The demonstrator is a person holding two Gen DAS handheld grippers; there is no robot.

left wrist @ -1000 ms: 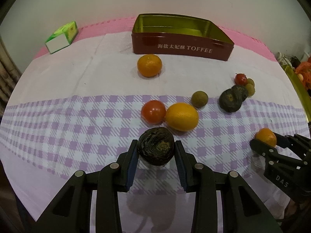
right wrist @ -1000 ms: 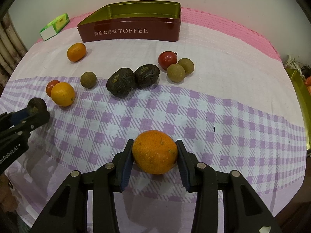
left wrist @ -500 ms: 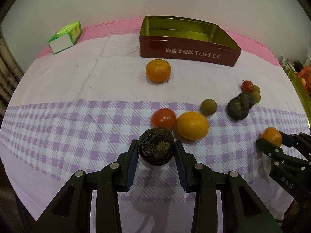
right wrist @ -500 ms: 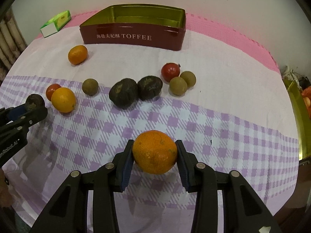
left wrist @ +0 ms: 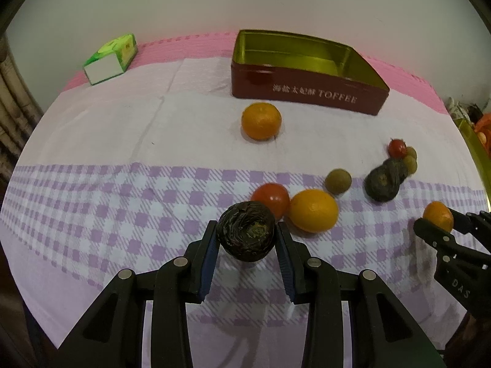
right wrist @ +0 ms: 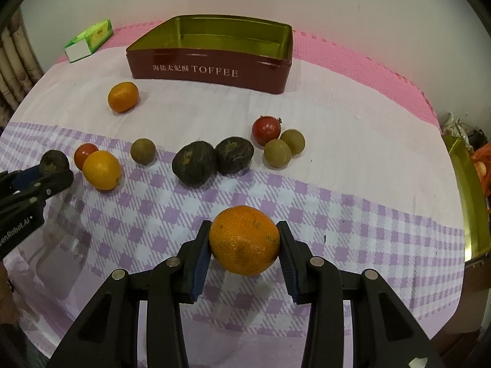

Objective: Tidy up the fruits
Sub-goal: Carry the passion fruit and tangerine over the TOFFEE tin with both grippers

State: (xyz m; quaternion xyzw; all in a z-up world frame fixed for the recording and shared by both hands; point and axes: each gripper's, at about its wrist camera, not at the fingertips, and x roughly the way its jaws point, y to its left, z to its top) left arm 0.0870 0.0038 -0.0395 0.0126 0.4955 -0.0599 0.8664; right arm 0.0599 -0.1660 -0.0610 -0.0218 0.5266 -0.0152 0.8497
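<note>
Tongs (right wrist: 244, 240) clamp mandarin (right wrist: 244, 239) — its long axis crosswise, pad to pad.

Left claw (left wrist: 246, 256), right claw (right wrist: 244, 254): black arms, blue pads, silver screws, white lettering

Dim, warm indoor light. Soft shadows lie just below the fruits on the cloth (left wrist: 92, 141). Fisheye bending curves the cloth's edges, with dark vignetted corners. Lettering on the tin (left wrist: 307, 92) is slightly blurred.
</note>
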